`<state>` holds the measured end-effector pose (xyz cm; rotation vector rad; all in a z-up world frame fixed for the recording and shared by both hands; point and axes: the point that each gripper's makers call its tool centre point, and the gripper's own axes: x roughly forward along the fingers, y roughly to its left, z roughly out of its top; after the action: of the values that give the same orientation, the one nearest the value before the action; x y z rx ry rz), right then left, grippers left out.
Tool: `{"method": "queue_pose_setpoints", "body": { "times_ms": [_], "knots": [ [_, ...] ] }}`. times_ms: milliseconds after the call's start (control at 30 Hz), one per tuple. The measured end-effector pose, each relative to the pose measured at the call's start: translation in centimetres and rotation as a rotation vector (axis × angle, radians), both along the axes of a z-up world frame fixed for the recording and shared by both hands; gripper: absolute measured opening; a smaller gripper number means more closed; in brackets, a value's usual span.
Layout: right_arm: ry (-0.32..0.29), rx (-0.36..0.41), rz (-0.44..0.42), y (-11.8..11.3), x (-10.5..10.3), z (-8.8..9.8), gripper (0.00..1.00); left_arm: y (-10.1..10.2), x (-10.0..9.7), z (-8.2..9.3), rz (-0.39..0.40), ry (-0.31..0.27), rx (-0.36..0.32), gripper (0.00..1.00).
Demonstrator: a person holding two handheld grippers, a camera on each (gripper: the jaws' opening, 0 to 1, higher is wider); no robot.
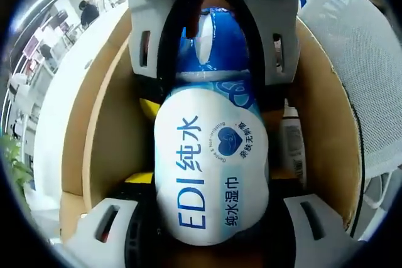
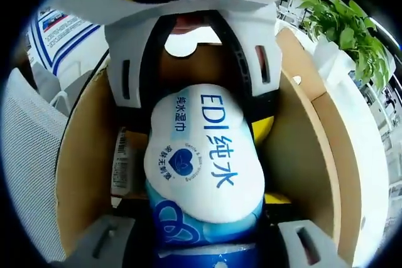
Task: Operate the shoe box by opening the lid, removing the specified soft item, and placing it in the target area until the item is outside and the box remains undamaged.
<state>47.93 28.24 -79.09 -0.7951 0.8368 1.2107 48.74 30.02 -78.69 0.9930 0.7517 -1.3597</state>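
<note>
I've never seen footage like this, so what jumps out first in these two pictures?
A plump white-and-blue pack of wet wipes printed "EDI" sits mid-frame, gripped at opposite ends by the left hand-held gripper and the right hand-held gripper, each facing the other. It hangs inside an open brown cardboard shoe box, with a leafy green plant beyond the box's rim.

Both grippers are facing each other head-on: the left gripper [image 1: 210, 243] is clamping from six o'clock, the right gripper [image 2: 207, 246] likewise, each one's jaws pressing inward.
</note>
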Motion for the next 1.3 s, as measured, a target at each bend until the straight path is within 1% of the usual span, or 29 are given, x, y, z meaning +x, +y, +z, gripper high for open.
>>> {"method": "queue_pose_setpoints", "body": {
  "times_ms": [67,233,333,367,400,433,500,633,967,1133,1300],
  "knots": [
    [-0.006,0.001,0.002,0.0,-0.4,0.1,0.6,-0.1,-0.2,-0.1,0.004,0.006,-0.002,0.68],
    [-0.037,-0.001,0.016,-0.2,-1.2,0.9,0.58,-0.3,-1.4,0.2,-0.015,-0.007,0.002,0.68],
    [-0.051,0.009,0.029,-0.3,-1.5,1.6,0.58,-0.5,-1.7,0.9,-0.05,-0.031,-0.003,0.67],
    [-0.053,0.014,0.032,-0.3,-1.4,1.7,0.58,-0.6,-1.8,1.1,-0.057,-0.035,-0.007,0.66],
    [-0.041,0.025,0.015,-0.2,-1.3,2.0,0.57,-0.8,-1.8,1.5,-0.074,-0.05,-0.014,0.63],
    [-0.05,0.03,0.023,-0.2,-1.3,2.2,0.57,-0.6,-1.7,1.5,-0.074,-0.059,-0.004,0.62],
    [-0.047,0.032,0.028,-0.2,-1.4,2.5,0.57,-0.6,-1.8,1.8,-0.057,-0.034,-0.013,0.62],
    [-0.05,0.034,0.04,-0.1,-1.7,3.1,0.56,-0.6,-2.1,2.1,-0.055,-0.031,-0.017,0.62],
    [-0.068,0.056,0.047,-0.4,-2.2,5.1,0.55,-0.8,-2.6,3.9,-0.059,-0.036,-0.031,0.61],
    [-0.089,0.051,0.046,-0.9,-2.2,5.9,0.54,-1.4,-2.6,4.7,-0.062,-0.049,-0.034,0.61],
    [-0.096,0.051,0.04,-1.4,-2.4,6.8,0.54,-1.9,-2.9,5.5,-0.069,-0.056,-0.04,0.61]
  ]
}}
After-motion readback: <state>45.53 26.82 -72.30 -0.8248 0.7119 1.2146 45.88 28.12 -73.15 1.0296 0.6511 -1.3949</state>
